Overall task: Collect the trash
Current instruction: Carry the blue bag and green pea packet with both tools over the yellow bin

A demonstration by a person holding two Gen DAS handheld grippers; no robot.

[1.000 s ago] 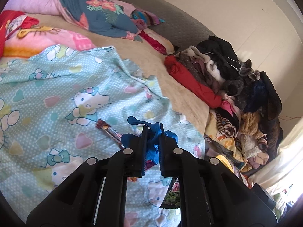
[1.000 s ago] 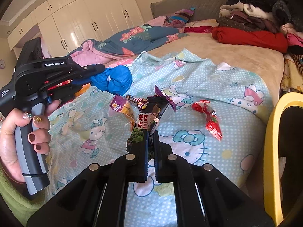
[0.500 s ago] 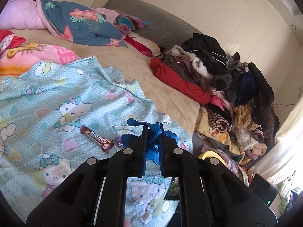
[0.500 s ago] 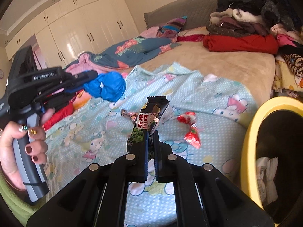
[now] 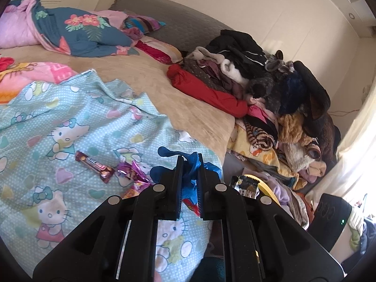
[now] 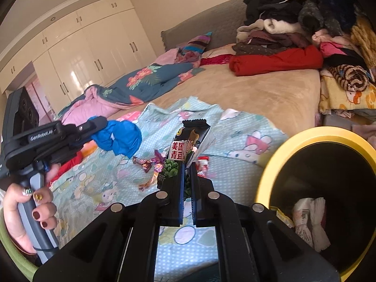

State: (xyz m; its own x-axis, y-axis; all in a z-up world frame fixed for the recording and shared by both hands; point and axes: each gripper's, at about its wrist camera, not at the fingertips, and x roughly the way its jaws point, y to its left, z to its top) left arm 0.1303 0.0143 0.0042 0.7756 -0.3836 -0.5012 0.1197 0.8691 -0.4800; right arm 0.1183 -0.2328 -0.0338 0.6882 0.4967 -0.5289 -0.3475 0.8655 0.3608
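You're in a home bedroom: a wide bed with a grey padded headboard, a cartoon-cat sheet, a heap of clothes piled along its side, and built-in cream wardrobes lining the wall.

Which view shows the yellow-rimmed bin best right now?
The right wrist view: the yellow-rimmed bin shows its open mouth, with white crumpled trash inside. The left wrist view catches only a sliver of rim behind the left gripper.
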